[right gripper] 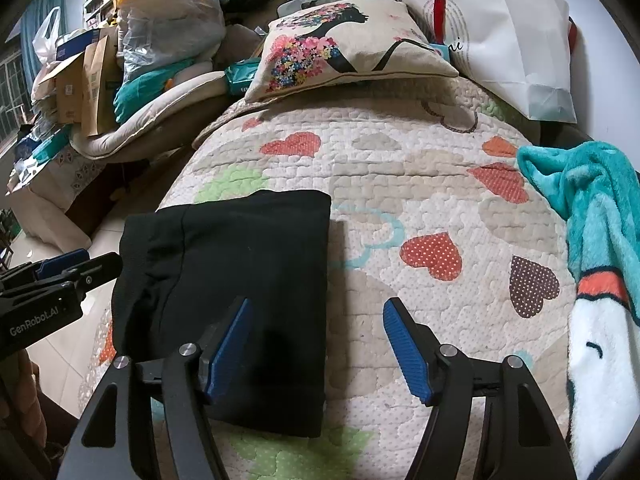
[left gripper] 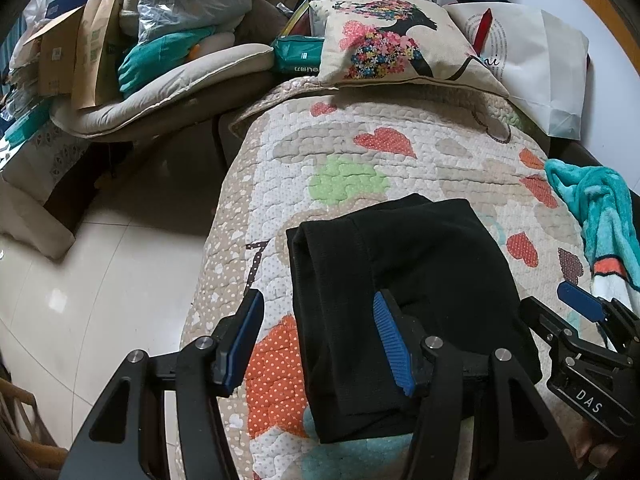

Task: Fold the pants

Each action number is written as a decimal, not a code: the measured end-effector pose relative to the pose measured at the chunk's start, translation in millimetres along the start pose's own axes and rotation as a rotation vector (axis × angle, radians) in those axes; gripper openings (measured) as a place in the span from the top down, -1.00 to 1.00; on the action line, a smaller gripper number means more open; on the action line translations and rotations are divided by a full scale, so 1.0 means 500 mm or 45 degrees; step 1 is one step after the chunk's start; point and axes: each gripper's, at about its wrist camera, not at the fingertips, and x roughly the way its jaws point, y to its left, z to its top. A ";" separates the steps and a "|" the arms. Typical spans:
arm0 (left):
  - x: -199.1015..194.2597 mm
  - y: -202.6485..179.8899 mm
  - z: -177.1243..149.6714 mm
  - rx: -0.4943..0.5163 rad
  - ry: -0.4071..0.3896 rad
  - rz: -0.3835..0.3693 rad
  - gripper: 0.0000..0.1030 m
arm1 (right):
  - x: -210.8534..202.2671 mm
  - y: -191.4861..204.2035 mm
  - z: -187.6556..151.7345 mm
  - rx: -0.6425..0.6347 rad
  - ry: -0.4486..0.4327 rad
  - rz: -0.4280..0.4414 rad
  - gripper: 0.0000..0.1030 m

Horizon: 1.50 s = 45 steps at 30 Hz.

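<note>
On quilted bedspread (left gripper: 352,152), folded black pants (left gripper: 400,280).

pants (left gripper: 404,300): 1 | quilt (left gripper: 360,152): 1 | cushion (left gripper: 400,40): 1 | teal blanket (right gripper: 592,208): 1

Your folded pants (left gripper: 404,304) lie on the quilt (left gripper: 360,148), toward its left edge beside the floor (left gripper: 100,264). A pillow (left gripper: 396,40) sits behind them at the far end, a bag (left gripper: 548,64) to its right. A blanket (right gripper: 592,216) lies right of the pants.

Quilt (right gripper: 400,168) clear – teal blanket (right gripper: 592,200) crowds right.
</note>
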 end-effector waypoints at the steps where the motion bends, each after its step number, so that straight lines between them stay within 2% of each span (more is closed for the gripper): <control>1: 0.000 0.000 0.000 0.000 0.000 -0.001 -0.09 | 0.000 0.000 0.000 -0.001 0.000 0.000 -0.43; 25: 0.011 0.005 -0.005 -0.017 0.038 -0.015 -0.09 | 0.004 -0.005 -0.004 0.008 0.007 0.002 -0.45; 35: 0.028 0.013 -0.009 -0.066 0.101 -0.049 -0.09 | 0.009 -0.005 -0.006 0.020 0.022 0.000 -0.45; 45: 0.031 0.019 -0.009 -0.085 0.120 -0.059 -0.09 | 0.011 -0.005 -0.006 0.030 0.030 0.001 -0.45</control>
